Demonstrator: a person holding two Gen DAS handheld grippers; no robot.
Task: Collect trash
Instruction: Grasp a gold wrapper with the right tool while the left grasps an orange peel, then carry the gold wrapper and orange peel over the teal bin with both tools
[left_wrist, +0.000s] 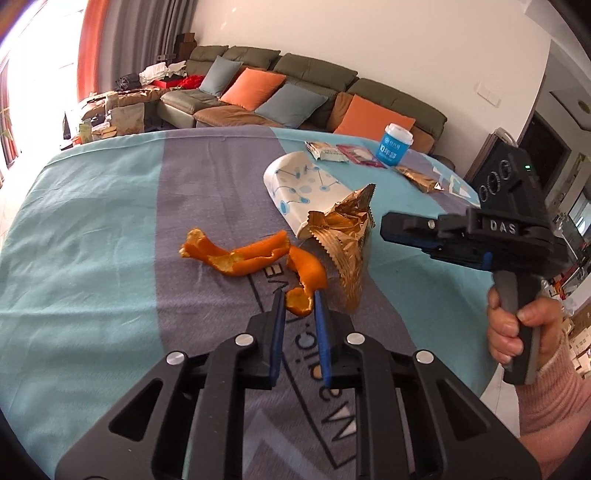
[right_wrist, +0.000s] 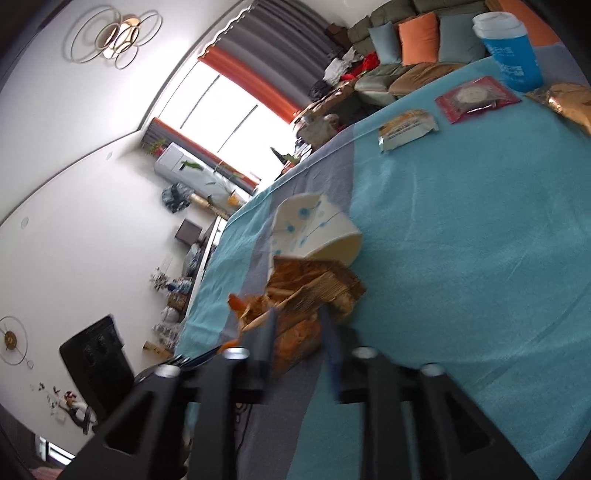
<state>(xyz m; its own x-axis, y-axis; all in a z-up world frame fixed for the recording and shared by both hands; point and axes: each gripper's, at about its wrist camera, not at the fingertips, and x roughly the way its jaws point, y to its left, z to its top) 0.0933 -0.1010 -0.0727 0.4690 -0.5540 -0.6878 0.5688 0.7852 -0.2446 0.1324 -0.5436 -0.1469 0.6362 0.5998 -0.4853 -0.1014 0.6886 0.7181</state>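
the left gripper (left_wrist: 300, 295) sits narrowed around the near end of the orange peel (left_wrist: 236, 254) on the cloth-covered table (left_wrist: 92, 229), seemingly to pinch it up. the right gripper (right_wrist: 297, 314) has its fingers either side of the gold wrapper (left_wrist: 343, 236); i cannot tell if it grips. the wrapper leans against the tipped paper cup (left_wrist: 303, 188). only the right wrist view shows the ceiling lamp (right_wrist: 114, 35); only the left shows the right hand (left_wrist: 517, 325).
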